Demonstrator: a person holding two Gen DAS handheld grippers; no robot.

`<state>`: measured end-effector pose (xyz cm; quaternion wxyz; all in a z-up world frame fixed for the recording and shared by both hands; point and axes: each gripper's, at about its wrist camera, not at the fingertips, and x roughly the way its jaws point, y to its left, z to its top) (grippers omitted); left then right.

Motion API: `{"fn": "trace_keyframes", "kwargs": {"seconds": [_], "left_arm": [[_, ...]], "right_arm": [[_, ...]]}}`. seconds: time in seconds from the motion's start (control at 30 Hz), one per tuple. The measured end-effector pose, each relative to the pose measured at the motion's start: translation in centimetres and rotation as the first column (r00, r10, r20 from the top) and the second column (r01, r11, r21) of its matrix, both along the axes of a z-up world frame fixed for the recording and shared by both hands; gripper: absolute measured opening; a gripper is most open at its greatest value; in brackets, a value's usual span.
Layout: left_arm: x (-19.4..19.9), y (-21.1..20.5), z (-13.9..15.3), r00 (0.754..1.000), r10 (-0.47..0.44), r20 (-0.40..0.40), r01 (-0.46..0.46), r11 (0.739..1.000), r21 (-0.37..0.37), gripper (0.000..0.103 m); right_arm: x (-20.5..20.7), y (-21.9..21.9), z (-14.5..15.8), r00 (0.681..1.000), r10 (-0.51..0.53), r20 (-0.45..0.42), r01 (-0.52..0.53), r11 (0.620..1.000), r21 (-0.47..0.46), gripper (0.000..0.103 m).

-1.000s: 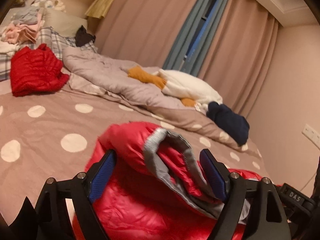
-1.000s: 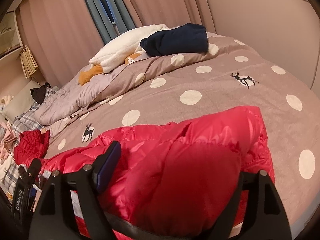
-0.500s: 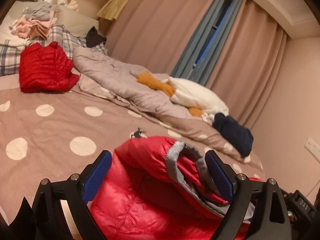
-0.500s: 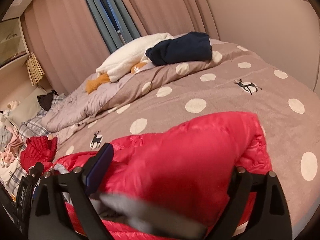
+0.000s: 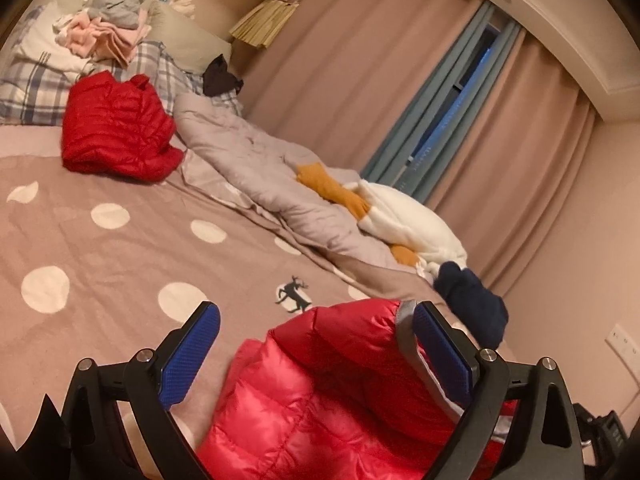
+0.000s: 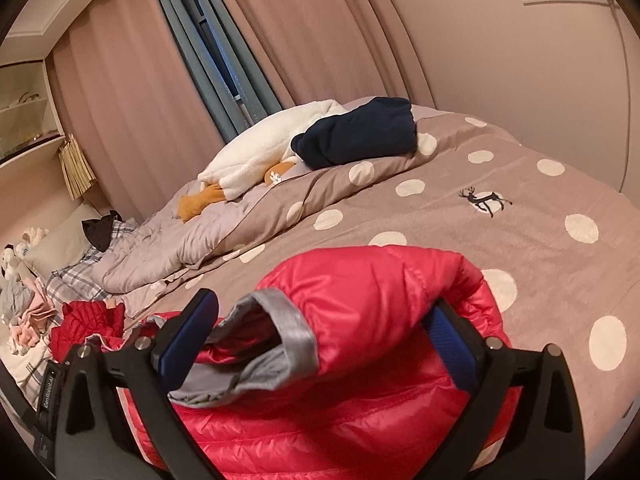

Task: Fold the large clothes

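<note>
1. Step: mid-fold on the pink-red down jacket (image 6: 360,360), lying on the near edge of the bed (image 6: 520,240); a sleeve with a grey cuff (image 6: 288,320) is bunched on top.
2. Left claw (image 5: 316,356): wide open, holding nothing, jacket between the fingers.
3. Right claw (image 6: 320,344): wide apart, straddling the sleeve, no grip visible.
4. Next, likely: close on the sleeve and lay it flat across the body.
5. Count: two claws; one jacket in work; one folded red jacket (image 5: 116,128) near the pillows; one navy garment (image 6: 356,130).
</note>
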<state>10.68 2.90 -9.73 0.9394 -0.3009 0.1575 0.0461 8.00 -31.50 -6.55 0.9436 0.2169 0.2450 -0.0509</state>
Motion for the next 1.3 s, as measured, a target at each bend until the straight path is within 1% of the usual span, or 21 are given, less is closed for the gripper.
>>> {"fn": "trace_keyframes", "kwargs": {"seconds": [0.1, 0.17, 0.3, 0.4, 0.47, 0.57, 0.7, 0.8, 0.9, 0.93, 1.03, 1.1, 1.17, 1.23, 1.27, 1.3], "left_arm": [[-0.4, 0.2, 0.2, 1.000, 0.022, 0.009, -0.022, 1.000, 0.015, 0.096], [-0.9, 0.4, 0.5, 0.998, 0.045, 0.032, -0.045, 0.999, 0.022, 0.096], [-2.1, 1.0, 1.0, 0.993, 0.088, 0.082, -0.089, 0.996, 0.009, 0.096], [-2.1, 0.8, 1.0, 0.991, 0.098, 0.091, -0.102, 0.994, 0.040, 0.096], [-1.6, 0.5, 0.8, 0.994, 0.088, 0.068, -0.092, 0.994, 0.054, 0.096], [-0.9, 0.0, 0.4, 0.998, 0.053, 0.032, -0.055, 0.996, 0.066, 0.096], [-0.1, -1.0, 0.0, 0.999, 0.030, -0.014, -0.028, 0.994, 0.109, 0.096], [0.6, -1.7, -0.5, 0.999, -0.002, -0.044, 0.007, 0.991, 0.131, 0.096], [2.0, -2.3, -1.2, 0.996, -0.025, -0.086, 0.038, 0.988, 0.149, 0.096], [2.3, -2.4, -1.5, 0.995, -0.030, -0.098, 0.045, 0.987, 0.153, 0.096], [4.3, -2.9, -2.4, 0.987, -0.037, -0.159, 0.065, 0.983, 0.174, 0.096], [5.2, -3.2, -3.0, 0.982, -0.045, -0.186, 0.079, 0.980, 0.181, 0.096], [6.5, -3.6, -4.0, 0.970, -0.088, -0.226, 0.129, 0.977, 0.173, 0.096], [7.5, -3.9, -5.0, 0.959, -0.111, -0.260, 0.160, 0.971, 0.176, 0.096], [8.3, -4.0, -5.9, 0.949, -0.116, -0.294, 0.172, 0.970, 0.173, 0.096], [9.1, -3.9, -7.0, 0.933, -0.133, -0.335, 0.191, 0.971, 0.145, 0.096]], "right_arm": [[-0.2, -0.1, 0.2, 1.000, 0.001, 0.006, -0.001, 1.000, 0.001, 0.101], [-0.5, -0.3, 0.4, 1.000, -0.009, 0.021, 0.009, 1.000, -0.002, 0.102], [-1.2, -0.9, 1.1, 0.997, -0.051, 0.050, 0.052, 0.998, -0.030, 0.103], [-1.5, -1.5, 1.4, 0.996, -0.060, 0.067, 0.060, 0.998, -0.009, 0.103], [-1.6, -1.8, 1.4, 0.996, -0.062, 0.071, 0.062, 0.998, 0.000, 0.103], [-1.4, -2.1, 1.1, 0.996, -0.066, 0.055, 0.066, 0.998, 0.003, 0.103], [-0.6, -2.2, 0.4, 0.998, -0.055, 0.031, 0.055, 0.998, -0.004, 0.103], [0.9, -2.4, -1.1, 0.998, -0.057, -0.042, 0.055, 0.998, -0.032, 0.103], [2.2, -3.1, -2.5, 0.995, -0.041, -0.095, 0.041, 0.999, 0.000, 0.103], [2.5, -3.1, -2.7, 0.994, -0.036, -0.105, 0.036, 0.999, -0.004, 0.103], [3.4, -3.3, -3.0, 0.993, -0.048, -0.105, 0.043, 0.998, -0.051, 0.103], [4.3, -3.6, -3.4, 0.994, -0.051, -0.099, 0.045, 0.997, -0.061, 0.103], [5.7, -3.9, -4.3, 0.992, -0.068, -0.103, 0.060, 0.995, -0.083, 0.103], [7.6, -4.3, -5.9, 0.985, -0.085, -0.149, 0.065, 0.989, -0.131, 0.103], [8.5, -4.6, -6.9, 0.980, -0.086, -0.180, 0.060, 0.988, -0.145, 0.103], [9.6, -5.2, -8.4, 0.971, -0.078, -0.226, 0.047, 0.990, -0.136, 0.103]]}}
